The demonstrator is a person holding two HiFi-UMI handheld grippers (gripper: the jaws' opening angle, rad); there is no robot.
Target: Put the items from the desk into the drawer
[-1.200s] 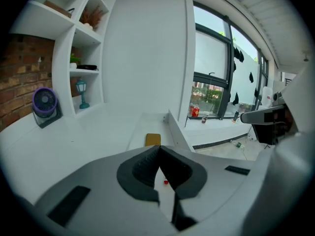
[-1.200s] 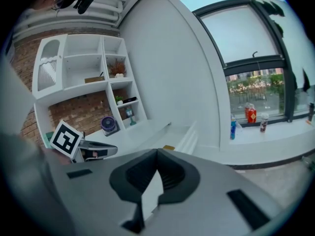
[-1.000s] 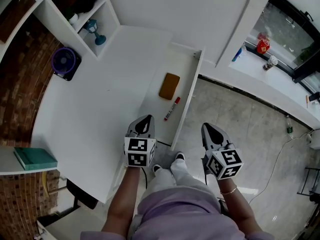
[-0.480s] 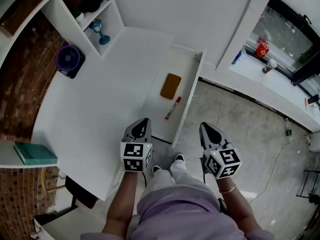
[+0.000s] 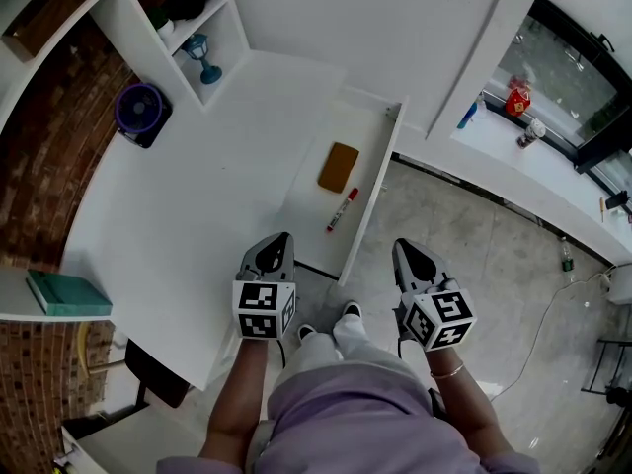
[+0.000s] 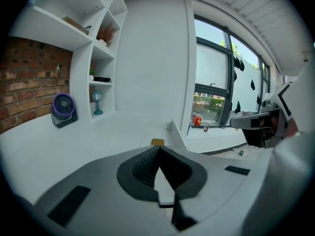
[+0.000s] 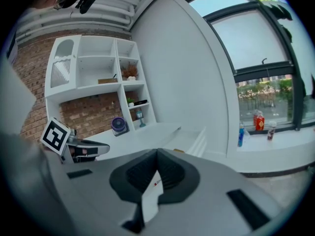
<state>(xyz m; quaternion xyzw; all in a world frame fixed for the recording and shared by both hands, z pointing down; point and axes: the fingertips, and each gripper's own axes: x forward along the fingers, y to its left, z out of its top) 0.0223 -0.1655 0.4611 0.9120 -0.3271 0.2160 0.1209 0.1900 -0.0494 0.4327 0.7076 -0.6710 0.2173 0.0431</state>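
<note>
The white drawer [image 5: 371,197] stands pulled out from the white desk [image 5: 188,215]. In it lie a flat brown pad [image 5: 338,167] and, nearer me, a red marker [image 5: 342,210]. My left gripper [image 5: 277,240] hovers by the drawer's near end, shut and empty. My right gripper [image 5: 403,250] hangs over the floor to the right of the drawer, also shut with nothing in it. In the left gripper view the touching jaws [image 6: 159,149] point at the brown pad [image 6: 157,142]. In the right gripper view the marker [image 7: 156,183] shows through the gap below the shut tips [image 7: 157,154].
A purple fan [image 5: 142,111] stands at the desk's far left by a white shelf unit holding a blue lamp [image 5: 202,57]. A teal book [image 5: 67,294] lies on a low shelf at left. Bottles [image 5: 517,102] line the windowsill at right. My legs are under the grippers.
My left gripper has drawn back a little from the drawer, toward my body and slightly left. The right gripper has stayed in place. Drawer contents are unchanged.
</note>
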